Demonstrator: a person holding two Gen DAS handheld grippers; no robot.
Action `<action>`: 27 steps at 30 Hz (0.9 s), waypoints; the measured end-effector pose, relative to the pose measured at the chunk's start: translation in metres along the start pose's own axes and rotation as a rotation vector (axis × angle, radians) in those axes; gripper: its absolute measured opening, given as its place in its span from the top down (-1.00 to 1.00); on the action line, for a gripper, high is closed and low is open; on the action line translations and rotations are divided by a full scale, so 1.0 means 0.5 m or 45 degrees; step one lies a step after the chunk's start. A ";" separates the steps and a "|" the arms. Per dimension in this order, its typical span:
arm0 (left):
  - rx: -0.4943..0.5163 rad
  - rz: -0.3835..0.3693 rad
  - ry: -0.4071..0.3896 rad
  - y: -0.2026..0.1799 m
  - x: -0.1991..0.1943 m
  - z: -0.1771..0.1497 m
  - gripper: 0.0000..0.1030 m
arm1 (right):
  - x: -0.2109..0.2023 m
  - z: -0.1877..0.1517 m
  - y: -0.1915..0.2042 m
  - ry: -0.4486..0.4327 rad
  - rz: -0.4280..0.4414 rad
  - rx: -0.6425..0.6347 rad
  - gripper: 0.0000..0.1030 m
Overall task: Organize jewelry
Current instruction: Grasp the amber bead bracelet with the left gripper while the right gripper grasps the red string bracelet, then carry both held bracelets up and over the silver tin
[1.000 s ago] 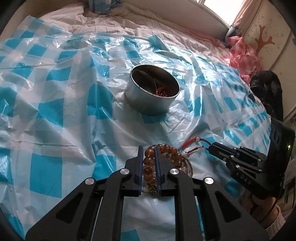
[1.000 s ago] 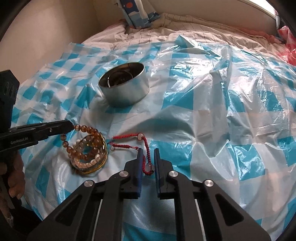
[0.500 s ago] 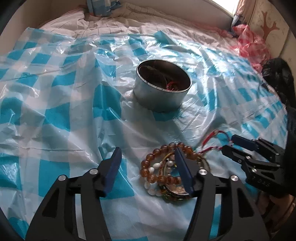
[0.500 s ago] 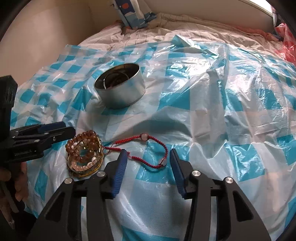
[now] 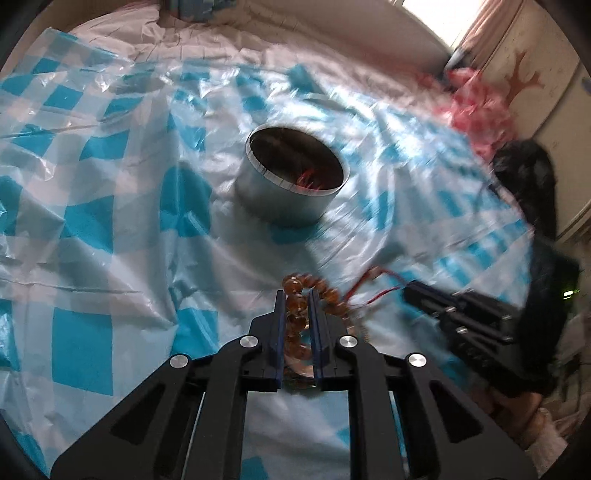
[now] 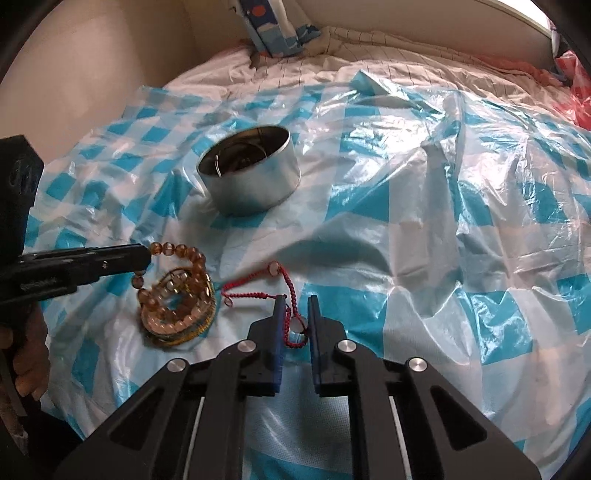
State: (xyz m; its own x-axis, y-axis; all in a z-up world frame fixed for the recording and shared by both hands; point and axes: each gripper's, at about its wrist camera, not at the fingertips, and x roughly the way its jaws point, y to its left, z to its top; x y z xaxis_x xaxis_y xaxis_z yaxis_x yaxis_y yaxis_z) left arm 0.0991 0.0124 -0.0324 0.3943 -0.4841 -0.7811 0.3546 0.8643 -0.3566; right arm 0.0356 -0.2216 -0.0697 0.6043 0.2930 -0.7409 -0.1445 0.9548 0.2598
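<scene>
On a bed covered by a blue-and-white checked plastic sheet [image 5: 110, 206], the left wrist view looks along the left gripper [image 5: 297, 299], whose jaws are drawn in close on the amber bead bracelet [image 5: 295, 306] — beads fill the narrow gap between the blue pads. Beyond it stands a round metal tin [image 5: 291, 184], upright and open, with something red showing inside near its right wall. This view is smeared by motion, so the rest of the jewelry under the fingers is hard to read. To the right the right gripper [image 5: 410, 290] points in from the side, with the red cord bracelet [image 5: 373, 284] at its tip. A pink bundle [image 5: 476, 110] and a dark object [image 5: 528, 177] lie at the far right edge of the bed.

The right wrist view is sharper and shows what the other cannot: beneath the lifted amber strand sits a pile of bracelets [image 6: 177, 314], pale and brown beads ringed by a gold band, resting on the sheet well short of the tin [image 6: 251, 177]. The left gripper [image 6: 147, 258] enters from the left and the strand hangs from its tip. The right gripper [image 6: 295, 306] has its jaws nearly together around a loop of the red cord [image 6: 288, 284] — a small gap remains, and whether the pads actually pinch it I cannot tell. The cord's other end trails on the sheet towards the pile. A blue patterned pillow [image 6: 269, 26] leans at the head of the bed.
</scene>
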 end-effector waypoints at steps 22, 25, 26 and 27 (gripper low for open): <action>-0.054 -0.190 -0.355 -0.027 -0.107 0.037 0.79 | -0.097 0.035 0.024 -0.359 0.199 0.013 0.75; -0.046 -0.175 -0.363 -0.033 -0.106 0.043 0.79 | -0.094 0.038 0.025 -0.366 0.214 0.021 0.75; -0.041 -0.178 -0.365 -0.037 -0.105 0.045 0.79 | -0.092 0.040 0.024 -0.368 0.224 0.028 0.75; -0.038 -0.179 -0.370 -0.039 -0.105 0.048 0.79 | -0.091 0.042 0.023 -0.374 0.237 0.040 0.75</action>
State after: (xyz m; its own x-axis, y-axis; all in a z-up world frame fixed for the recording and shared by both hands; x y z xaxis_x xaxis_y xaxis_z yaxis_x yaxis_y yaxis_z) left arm 0.0915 0.0176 0.0280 0.5707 -0.6138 -0.5455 0.3994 0.7879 -0.4687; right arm 0.0228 -0.2252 -0.0198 0.7702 0.4306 -0.4705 -0.2519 0.8831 0.3959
